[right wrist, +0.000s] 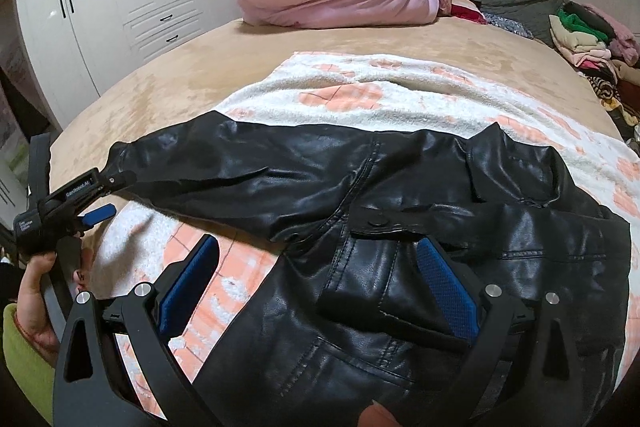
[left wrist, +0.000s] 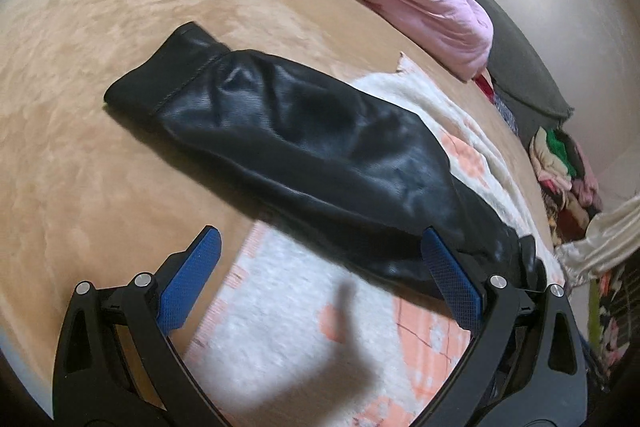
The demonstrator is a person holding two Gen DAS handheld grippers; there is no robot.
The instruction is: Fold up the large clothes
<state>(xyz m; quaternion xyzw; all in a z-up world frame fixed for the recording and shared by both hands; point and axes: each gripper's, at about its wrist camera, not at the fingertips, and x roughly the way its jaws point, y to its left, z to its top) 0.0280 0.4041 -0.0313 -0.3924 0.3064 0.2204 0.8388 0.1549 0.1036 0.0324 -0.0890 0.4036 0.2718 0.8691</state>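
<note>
Black leather jacket (right wrist: 400,227) spread flat on towel (right wrist: 360,95) over bed (left wrist: 100,67), sleeve (left wrist: 280,147) outstretched, ready for folding. Left tool (left wrist: 320,275) released beside sleeve; right tool (right wrist: 320,279) released above body.

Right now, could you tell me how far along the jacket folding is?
Barely begun. Done: the jacket lies spread on the towel. In hand: nothing; both the left claw and right claw are open. Left: the sleeve is unfolded, and so is the body.
</note>
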